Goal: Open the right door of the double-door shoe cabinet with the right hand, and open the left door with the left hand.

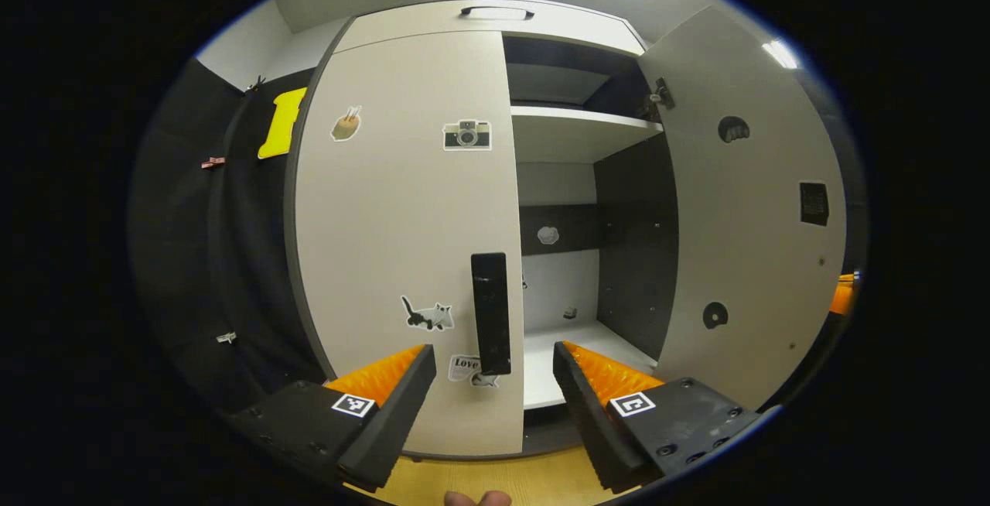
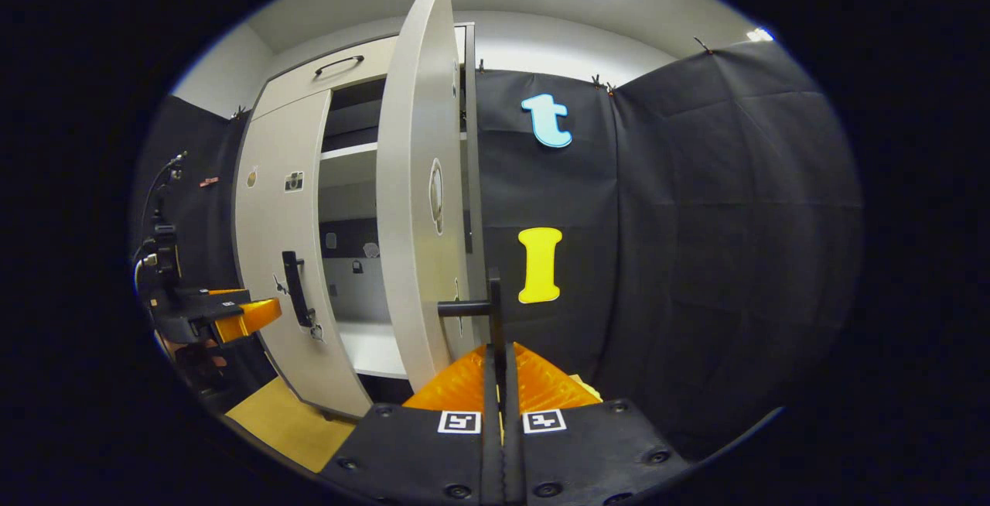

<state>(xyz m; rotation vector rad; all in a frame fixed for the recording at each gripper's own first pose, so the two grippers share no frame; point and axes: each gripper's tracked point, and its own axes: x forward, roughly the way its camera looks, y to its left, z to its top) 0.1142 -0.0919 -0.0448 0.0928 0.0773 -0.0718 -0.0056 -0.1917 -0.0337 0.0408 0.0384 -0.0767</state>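
Note:
The pale shoe cabinet's left door (image 1: pixel 402 220) stands closed, with stickers on it and a black vertical handle (image 1: pixel 491 312) near its inner edge. My left gripper (image 1: pixel 495 363) is open just in front of that handle, one finger on each side and not touching it. The right door (image 2: pixel 414 181) is swung wide open and seen edge-on. My right gripper (image 2: pixel 499 355) is shut on its black handle (image 2: pixel 495 309). That open door (image 1: pixel 742 204) also stands to the right in the left gripper view. The left gripper (image 2: pixel 228 316) appears near the left door's handle (image 2: pixel 298 289).
Inside the cabinet are a white shelf (image 1: pixel 580 123) and a white bottom board (image 1: pixel 572 359) with dark side walls. A flap with a black handle (image 1: pixel 496 12) tops the cabinet. Black cloth wall (image 2: pixel 696 258) lies behind the open door. Wooden floor (image 2: pixel 286 421) runs below.

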